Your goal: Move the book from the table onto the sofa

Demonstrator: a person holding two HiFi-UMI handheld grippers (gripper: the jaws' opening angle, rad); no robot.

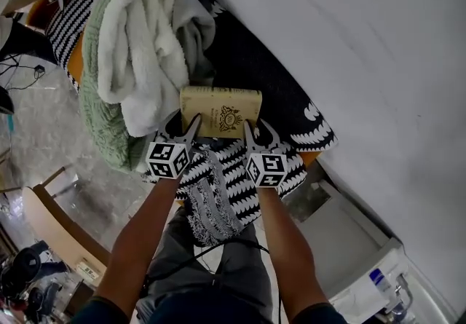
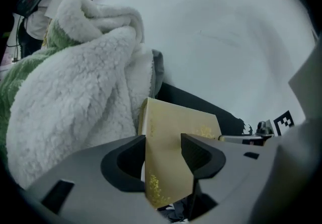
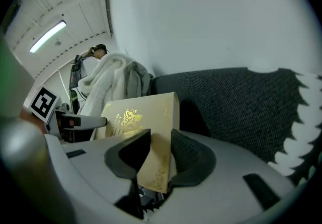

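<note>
A tan book (image 1: 220,111) with gold print hangs flat just above the dark sofa seat (image 1: 247,60), held by its near edge from both sides. My left gripper (image 1: 191,129) is shut on the book's near left corner, and my right gripper (image 1: 251,133) is shut on the near right corner. In the left gripper view the book (image 2: 171,132) stands edge-on between the jaws of the left gripper (image 2: 163,155), whose pads press both covers. The right gripper view shows the book (image 3: 146,112) clamped the same way in the right gripper (image 3: 160,150). What lies under the book is hidden.
A pile of blankets sits left of the book: white fleece (image 1: 142,46), green knit (image 1: 98,111) and grey (image 1: 193,31). A black-and-white patterned cloth (image 1: 218,191) hangs over the sofa's front. A white wall (image 1: 364,38) runs behind the sofa. A white box (image 1: 349,242) stands at lower right.
</note>
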